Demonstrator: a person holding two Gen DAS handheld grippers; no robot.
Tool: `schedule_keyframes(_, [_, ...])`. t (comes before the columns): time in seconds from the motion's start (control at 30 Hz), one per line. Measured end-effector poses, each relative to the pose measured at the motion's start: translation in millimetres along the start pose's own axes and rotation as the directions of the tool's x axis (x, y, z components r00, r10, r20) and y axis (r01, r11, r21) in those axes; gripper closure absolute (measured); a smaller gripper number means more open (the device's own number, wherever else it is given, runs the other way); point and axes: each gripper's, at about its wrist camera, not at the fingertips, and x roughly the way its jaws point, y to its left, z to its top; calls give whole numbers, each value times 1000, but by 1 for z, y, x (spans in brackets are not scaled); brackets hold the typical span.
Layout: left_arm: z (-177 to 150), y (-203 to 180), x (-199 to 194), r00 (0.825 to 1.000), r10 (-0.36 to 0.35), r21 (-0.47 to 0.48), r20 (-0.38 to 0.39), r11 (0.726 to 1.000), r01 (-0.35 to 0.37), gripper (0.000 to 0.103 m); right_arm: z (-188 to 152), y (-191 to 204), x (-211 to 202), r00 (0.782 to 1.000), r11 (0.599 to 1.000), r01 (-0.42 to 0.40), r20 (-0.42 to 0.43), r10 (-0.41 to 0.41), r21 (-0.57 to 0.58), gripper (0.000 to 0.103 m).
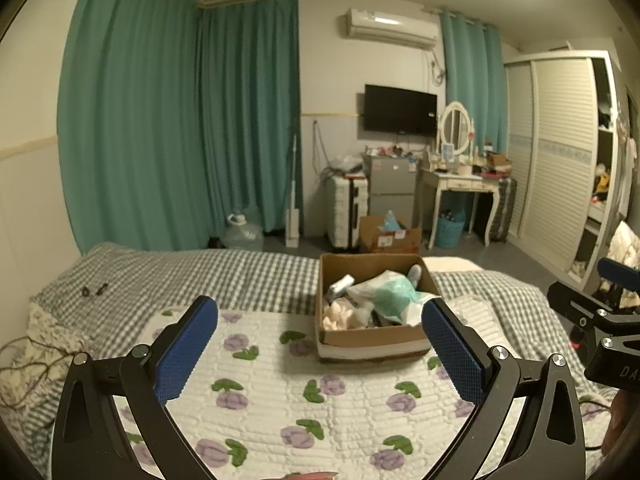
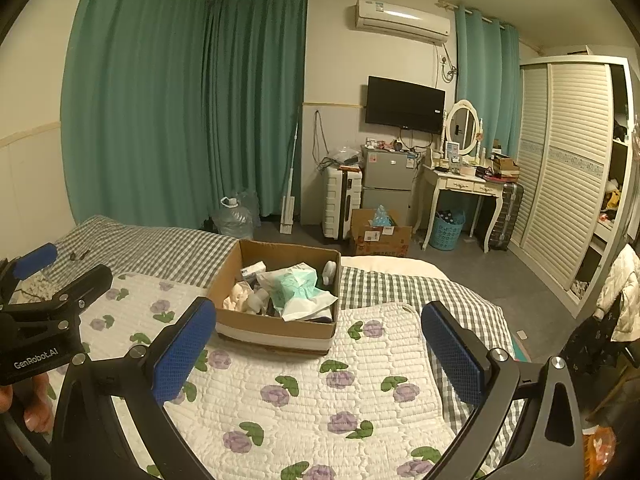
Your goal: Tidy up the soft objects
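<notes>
On bed (image 1: 200, 276), cardboard box (image 1: 372, 340), grippers spread

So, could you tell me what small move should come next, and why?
Probably ease the left tongs forward over the cardboard box. Both tongs are open and empty, the right tongs too, and the soft items, such as the mint-green bag, lie in that box on the bed.

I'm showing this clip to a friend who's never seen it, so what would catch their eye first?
Probably the open cardboard box on the bed, sitting on a white quilt with purple flowers and stuffed with a mint-green plastic bag and other soft things. Next, the tall teal curtains covering the far wall. In the foreground, the left tool and right tool both stand open with blue pads.
</notes>
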Motion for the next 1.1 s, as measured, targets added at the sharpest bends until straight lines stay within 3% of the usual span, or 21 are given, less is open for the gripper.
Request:
schedule_keyframes(0.4, [1, 0, -2, 1000, 30, -7, 3, 1000, -30, 0, 1, -2, 1, 1000, 1000, 9, -2, -9, 11, 0])
schedule_keyframes(1.1, [-3, -20, 0, 1000, 4, -3, -14, 1000, -4, 0, 0, -11, 0, 1000, 1000, 13, -22, -13, 21, 0])
